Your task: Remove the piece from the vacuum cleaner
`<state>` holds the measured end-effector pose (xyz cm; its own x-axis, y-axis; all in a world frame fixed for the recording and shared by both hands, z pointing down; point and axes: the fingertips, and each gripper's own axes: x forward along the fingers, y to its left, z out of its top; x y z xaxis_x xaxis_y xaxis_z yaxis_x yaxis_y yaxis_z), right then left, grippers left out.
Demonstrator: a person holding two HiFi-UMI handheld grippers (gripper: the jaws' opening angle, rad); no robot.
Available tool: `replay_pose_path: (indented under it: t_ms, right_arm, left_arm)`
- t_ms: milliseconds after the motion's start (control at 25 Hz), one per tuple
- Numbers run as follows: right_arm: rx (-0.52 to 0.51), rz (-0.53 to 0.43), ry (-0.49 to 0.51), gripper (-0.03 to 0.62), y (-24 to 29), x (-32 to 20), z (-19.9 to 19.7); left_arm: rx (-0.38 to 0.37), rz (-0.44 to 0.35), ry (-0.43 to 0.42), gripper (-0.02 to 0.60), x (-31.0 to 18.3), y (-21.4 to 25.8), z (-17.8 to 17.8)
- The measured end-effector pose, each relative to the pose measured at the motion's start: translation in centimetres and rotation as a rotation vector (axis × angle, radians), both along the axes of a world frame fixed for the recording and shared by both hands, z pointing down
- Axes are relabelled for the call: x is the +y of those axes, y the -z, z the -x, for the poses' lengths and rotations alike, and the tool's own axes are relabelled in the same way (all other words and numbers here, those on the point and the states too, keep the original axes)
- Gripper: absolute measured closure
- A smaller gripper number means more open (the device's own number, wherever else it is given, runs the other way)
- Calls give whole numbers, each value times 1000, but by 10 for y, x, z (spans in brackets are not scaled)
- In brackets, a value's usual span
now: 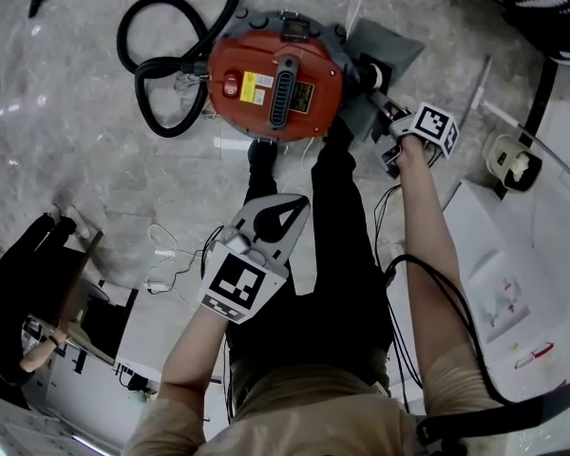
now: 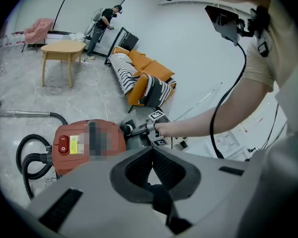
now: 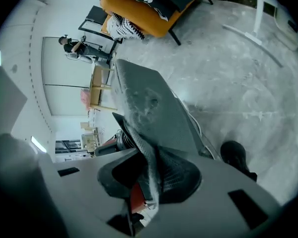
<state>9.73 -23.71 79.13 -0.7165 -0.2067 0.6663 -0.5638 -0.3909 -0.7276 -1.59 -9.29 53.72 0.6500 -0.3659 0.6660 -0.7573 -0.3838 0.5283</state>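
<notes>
A red vacuum cleaner [image 1: 275,84] [image 2: 89,143] sits on the marble floor, with its black hose [image 1: 161,65] coiled at its left. At its right side is a dusty grey flat piece [image 1: 385,46] [image 3: 149,108], standing edge-on between the jaws in the right gripper view. My right gripper [image 1: 375,93] [image 3: 149,155] is shut on this piece, right beside the vacuum's body; in the left gripper view it [image 2: 139,129] shows at the cleaner's far side. My left gripper [image 1: 296,205] [image 2: 151,151] hangs back over my legs, shut with nothing in it, pointing toward the vacuum.
My black-trousered legs [image 1: 332,236] stand just in front of the vacuum. White furniture [image 1: 513,274] is at the right, loose cables [image 1: 166,264] lie on the floor at the left. An orange sofa [image 2: 144,78], a wooden table [image 2: 62,48] and another person [image 2: 102,26] are farther off.
</notes>
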Motion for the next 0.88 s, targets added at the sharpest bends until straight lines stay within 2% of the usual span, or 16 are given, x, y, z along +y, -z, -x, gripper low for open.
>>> replay_pose_path:
  t_ms: [40,80,200,240,360,480,600,720,880]
  right_arm:
    - [17,-15,48,519,0,0,0]
    - [64,-56,155,520,0,0,1]
    - [313,-270,695,558,1,2,3]
    - [364,-315,808,563,1,2,4]
    - [430,-376,892,563,-1,6,4]
    - [562,-492,1027,565,-5,5,-5]
    - [590,-534,1017,565,-9,6,-6]
    - [621,-578,1059,565,-10,6,-4]
    - [633,-580,1061,565,-13,6,-8]
  left_arm:
    - [2,0,4,578,0,0,1]
    - [4,0,8,578,0,0,2]
    - [2,2,13,578,2,-1,6]
    - [-2,4,14,578,3,-2,9]
    - [-10,13,22,578,5,-3,13]
    - [11,1,50,578,-2,3,12]
    - [24,1,69,578,-5,4,15]
    - [26,7,62,578,-4,3,14]
    - [55,11,81,578,-8,7,10]
